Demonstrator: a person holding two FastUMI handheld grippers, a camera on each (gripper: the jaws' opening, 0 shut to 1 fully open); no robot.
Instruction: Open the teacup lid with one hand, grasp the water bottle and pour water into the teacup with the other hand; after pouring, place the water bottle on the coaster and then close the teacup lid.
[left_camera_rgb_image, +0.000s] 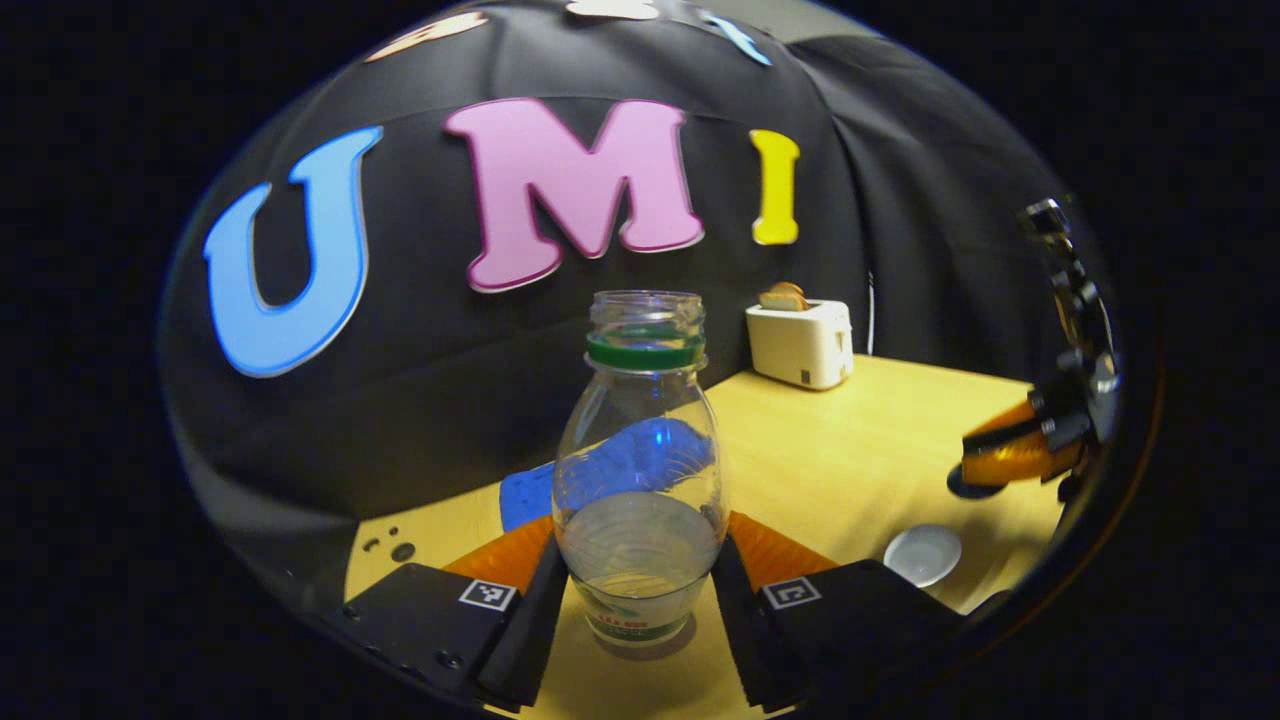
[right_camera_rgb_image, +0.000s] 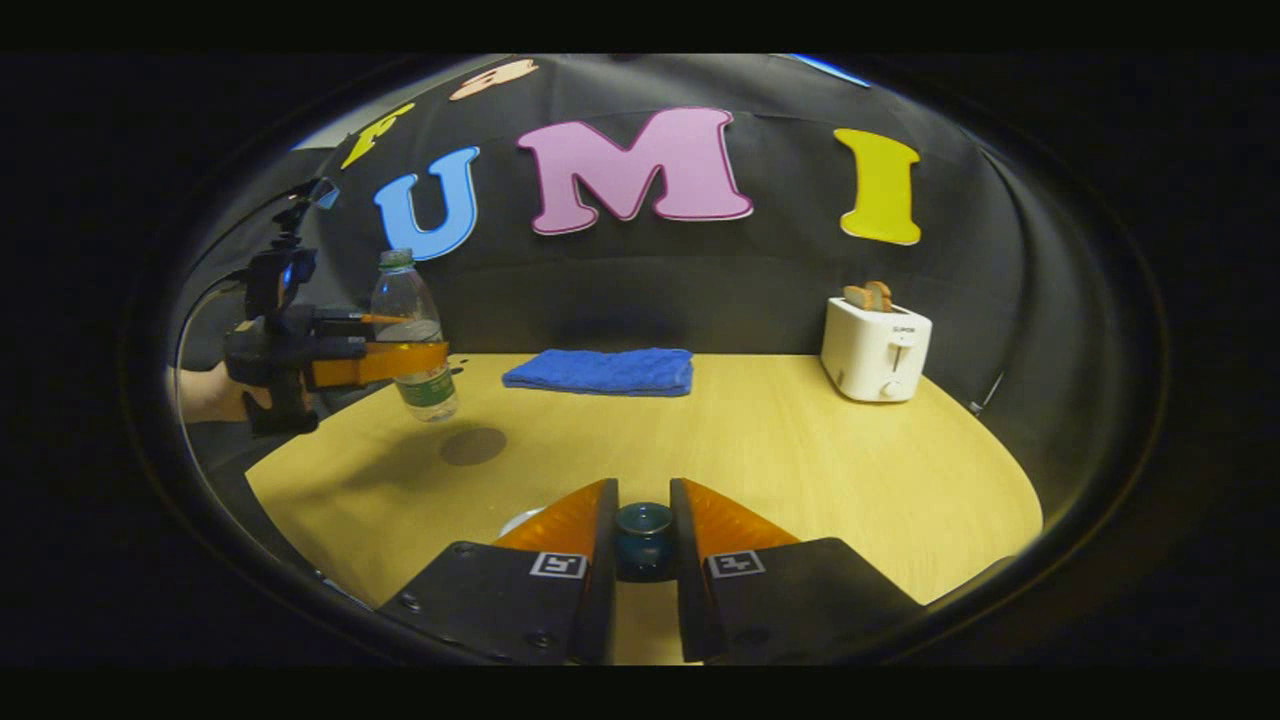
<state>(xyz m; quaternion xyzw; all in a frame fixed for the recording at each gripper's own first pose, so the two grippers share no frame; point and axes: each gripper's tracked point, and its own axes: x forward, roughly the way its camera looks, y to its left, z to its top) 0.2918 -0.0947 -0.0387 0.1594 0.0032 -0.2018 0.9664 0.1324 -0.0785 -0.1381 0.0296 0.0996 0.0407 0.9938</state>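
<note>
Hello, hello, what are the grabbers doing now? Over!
Left hand-held gripper shut on water bottle, lifted off table. Right hand-held gripper shut on teacup lid. Coaster unobstructed.

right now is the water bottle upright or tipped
Upright: the water bottle stands neck-up, held off the table in the left tool.

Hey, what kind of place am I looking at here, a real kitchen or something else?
Probably a staged booth set up like a kitchen corner, not a real kitchen. A black cloth wall backs a wooden table with a white toaster holding bread and a folded blue towel.
</note>
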